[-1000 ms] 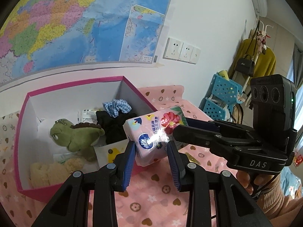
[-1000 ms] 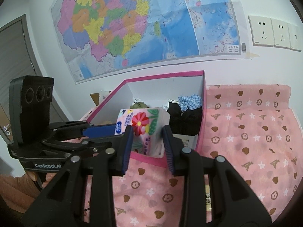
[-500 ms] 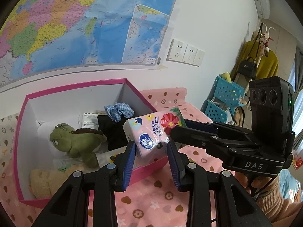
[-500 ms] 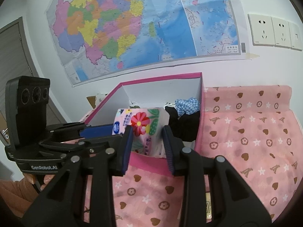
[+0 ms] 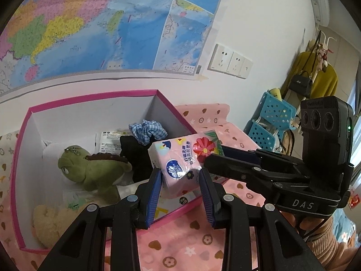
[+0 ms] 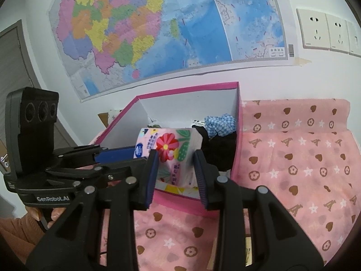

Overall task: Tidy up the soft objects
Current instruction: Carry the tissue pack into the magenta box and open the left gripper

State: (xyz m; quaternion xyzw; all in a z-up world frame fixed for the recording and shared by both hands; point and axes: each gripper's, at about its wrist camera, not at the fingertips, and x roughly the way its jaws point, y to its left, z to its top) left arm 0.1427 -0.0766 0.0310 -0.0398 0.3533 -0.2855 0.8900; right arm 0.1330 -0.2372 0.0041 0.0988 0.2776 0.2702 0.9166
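Note:
A pink flowered tissue pack (image 5: 180, 158) is held by both grippers over the near right corner of the pink-rimmed box (image 5: 94, 97). My left gripper (image 5: 180, 178) is shut on one end of the tissue pack. My right gripper (image 6: 174, 162) is shut on the other end of the tissue pack (image 6: 171, 144). In the box (image 6: 187, 88) lie a green plush dinosaur (image 5: 90, 169), a black cloth (image 5: 135, 155), a blue checked scrunchie (image 5: 146, 131), a white packet (image 5: 110, 140) and a beige plush (image 5: 54, 219).
The box stands on a pink patterned cloth (image 6: 293, 162) against a wall with a map (image 6: 158, 22). Wall sockets (image 5: 230, 62) are at the right. Blue baskets (image 5: 270, 122) and a coat rack (image 5: 315, 72) stand beyond the table's right end.
Both grippers have carried the tissue pack a little further over the box's near corner and lower. Both grips are unchanged.

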